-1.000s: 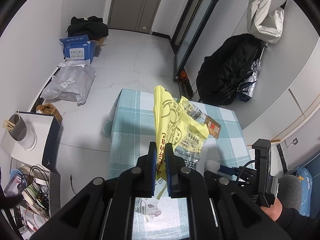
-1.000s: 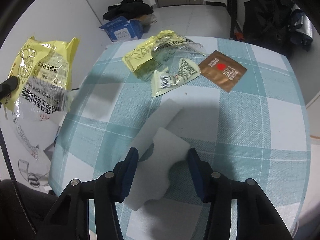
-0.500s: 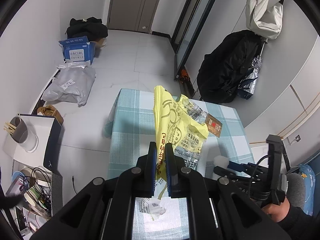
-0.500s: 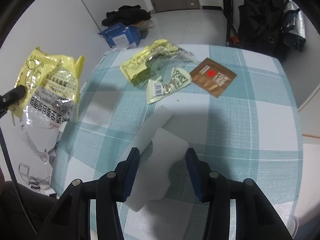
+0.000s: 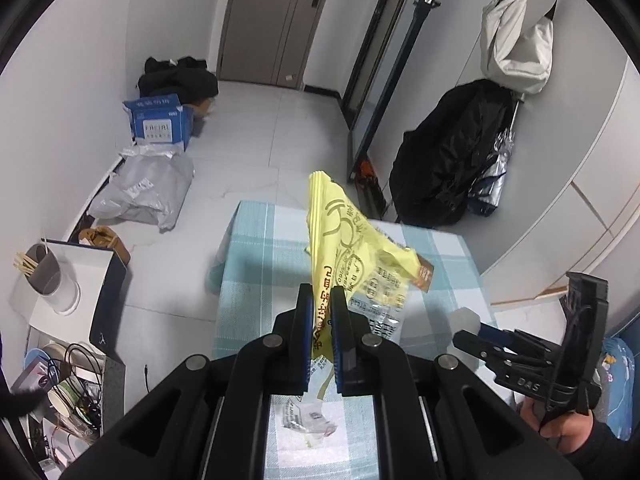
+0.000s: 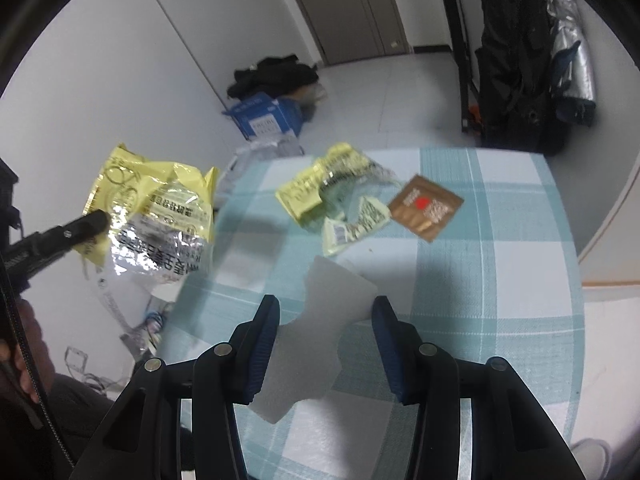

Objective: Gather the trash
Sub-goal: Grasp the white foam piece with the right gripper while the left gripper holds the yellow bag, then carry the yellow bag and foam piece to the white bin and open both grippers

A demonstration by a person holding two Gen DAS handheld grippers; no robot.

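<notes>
The left gripper (image 5: 321,312) has its jaws pressed nearly together on the edge of a crumpled yellow snack bag with a silver foil lining (image 5: 348,256), which it holds up in the air beyond the table's left edge, its mouth apparently turned toward the right gripper. The right gripper (image 6: 325,320) has its jaws partly apart, one on each side of a flat white foam sheet with a notched outline (image 6: 320,320); the sheet appears lifted clear of the cloth and gripped by its edges, though actual pad contact cannot be confirmed in the right wrist view. Beyond the grippers, the table covered in a teal and white checked cloth (image 6: 500,280) carries more litter: a torn yellow and clear plastic wrapper (image 6: 332,184), a pale yellow wrapper scrap with a barcode (image 6: 352,228) touching it, and a brown square sachet with a red dot (image 6: 426,208) just beside both. A small crumpled clear wrapper (image 5: 308,420) lies on the cloth below the left gripper. Judged from this layout, collection is at an early to middle stage: the foam sheet is in transfer, and at least four items remain on the table for pickup.
</notes>
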